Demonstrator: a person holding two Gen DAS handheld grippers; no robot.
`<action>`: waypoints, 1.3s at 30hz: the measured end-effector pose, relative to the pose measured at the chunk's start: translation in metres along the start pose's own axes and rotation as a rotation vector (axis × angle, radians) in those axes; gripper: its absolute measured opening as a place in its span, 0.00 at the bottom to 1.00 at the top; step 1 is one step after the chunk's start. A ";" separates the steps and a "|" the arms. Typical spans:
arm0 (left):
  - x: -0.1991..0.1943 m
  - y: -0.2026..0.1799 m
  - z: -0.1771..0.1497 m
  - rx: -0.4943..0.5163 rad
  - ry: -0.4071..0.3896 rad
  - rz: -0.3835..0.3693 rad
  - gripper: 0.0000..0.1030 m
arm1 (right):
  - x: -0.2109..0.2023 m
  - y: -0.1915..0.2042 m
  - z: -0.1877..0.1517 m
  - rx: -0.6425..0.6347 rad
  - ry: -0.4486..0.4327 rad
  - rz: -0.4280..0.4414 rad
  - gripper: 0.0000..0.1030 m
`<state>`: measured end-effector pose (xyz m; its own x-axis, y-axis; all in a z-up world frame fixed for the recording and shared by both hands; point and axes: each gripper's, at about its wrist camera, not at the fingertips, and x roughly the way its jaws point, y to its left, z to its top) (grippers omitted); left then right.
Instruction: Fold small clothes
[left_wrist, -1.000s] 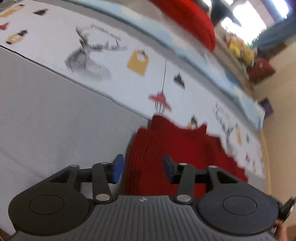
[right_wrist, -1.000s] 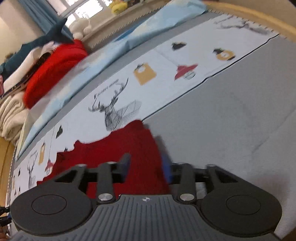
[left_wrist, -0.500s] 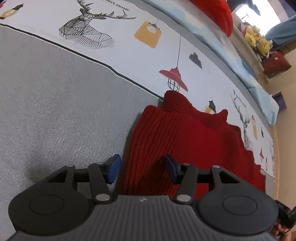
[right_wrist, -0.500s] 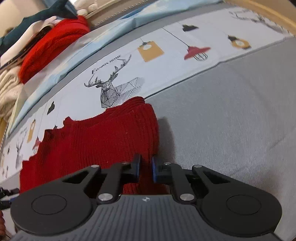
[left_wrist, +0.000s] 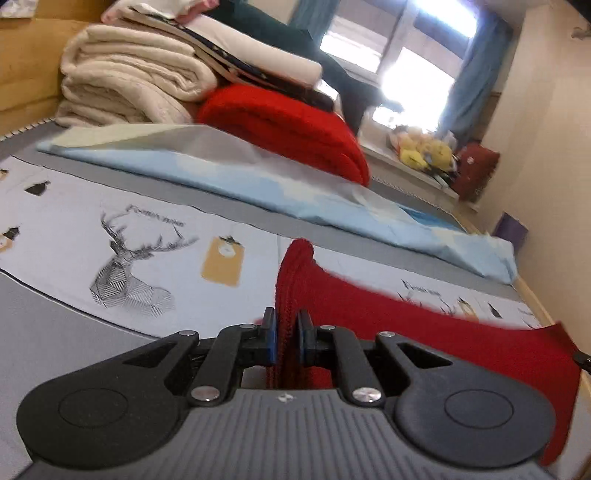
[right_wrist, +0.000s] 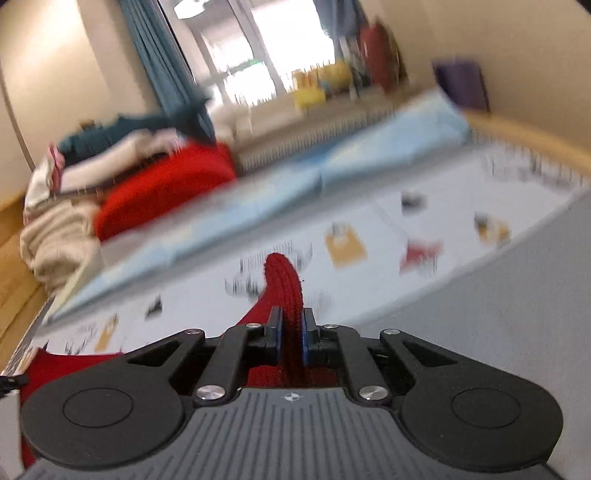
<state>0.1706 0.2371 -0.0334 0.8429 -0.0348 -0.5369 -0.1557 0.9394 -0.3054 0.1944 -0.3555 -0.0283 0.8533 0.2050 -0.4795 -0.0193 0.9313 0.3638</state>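
Note:
A small red knitted garment (left_wrist: 424, 325) is lifted off the bed, stretched between my two grippers. My left gripper (left_wrist: 284, 338) is shut on one edge of it; the knit bunches up between the blue pads and stands above them. My right gripper (right_wrist: 291, 334) is shut on the other edge of the red garment (right_wrist: 282, 280), which hangs away to the lower left. The right wrist view is blurred by motion.
The bed has a grey cover (left_wrist: 44, 332) and a white printed sheet (left_wrist: 147, 240) with deer and lamps. Behind lie a light blue sheet (left_wrist: 280, 184), a folded red knit (left_wrist: 295, 125) and stacked cream blankets (left_wrist: 122, 85). A window sill with toys (left_wrist: 424, 151) is beyond.
My left gripper closed on the garment's edge, and the right stayed shut on its edge. Both raised the garment off the bed and tilted up toward the room.

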 end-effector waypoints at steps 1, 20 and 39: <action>0.008 0.001 0.000 -0.016 0.025 0.021 0.13 | 0.006 0.000 0.000 0.001 0.003 -0.025 0.09; 0.003 0.021 -0.085 0.039 0.671 -0.015 0.48 | 0.019 -0.036 -0.080 0.154 0.615 -0.128 0.30; -0.032 -0.008 -0.085 0.185 0.587 0.061 0.27 | -0.034 -0.054 -0.065 0.202 0.441 -0.233 0.04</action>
<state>0.1013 0.2016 -0.0807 0.4031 -0.1111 -0.9084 -0.0585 0.9874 -0.1468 0.1324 -0.3931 -0.0829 0.5225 0.1474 -0.8398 0.2817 0.8998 0.3332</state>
